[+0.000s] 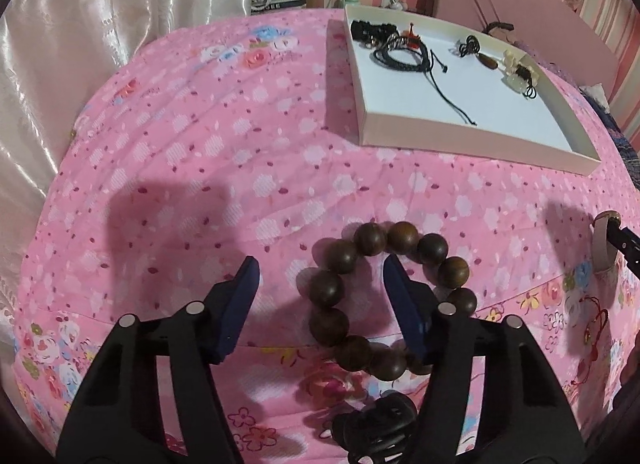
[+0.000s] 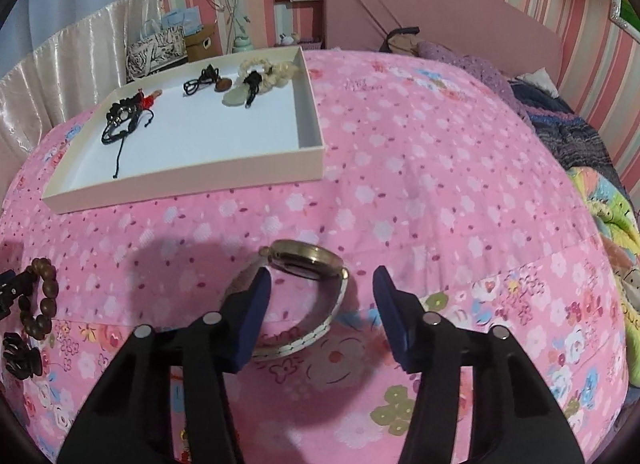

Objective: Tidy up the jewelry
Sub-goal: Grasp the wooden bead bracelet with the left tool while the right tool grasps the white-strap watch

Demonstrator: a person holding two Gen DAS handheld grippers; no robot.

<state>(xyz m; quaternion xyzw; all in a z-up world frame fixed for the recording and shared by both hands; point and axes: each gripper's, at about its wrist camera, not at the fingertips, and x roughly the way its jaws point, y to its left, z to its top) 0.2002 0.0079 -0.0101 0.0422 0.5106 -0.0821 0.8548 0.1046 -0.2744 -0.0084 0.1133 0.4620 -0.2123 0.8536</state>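
Jewelry half sorted: several pieces are in the tray, a bead bracelet and a watch are being reached for on the bed.

The shallow white tray (image 1: 472,146) on the pink floral bedspread (image 1: 200,152) already holds black cord bracelets (image 1: 394,52), a cord pendant (image 1: 486,56) and a pale bead bracelet (image 2: 268,72). Left to move, by my reading: the wooden bead bracelet (image 1: 384,292), the wristwatch (image 2: 308,292), a black hair claw (image 1: 380,424) and a red cord charm (image 1: 596,328). The left gripper (image 1: 320,270) is spread, one finger inside the bead ring and one outside, not pressing yet. The right gripper (image 2: 322,280) is likewise spread, straddling one side of the watch's band without clamping. Both pieces look about to be picked up; neither is lifted.
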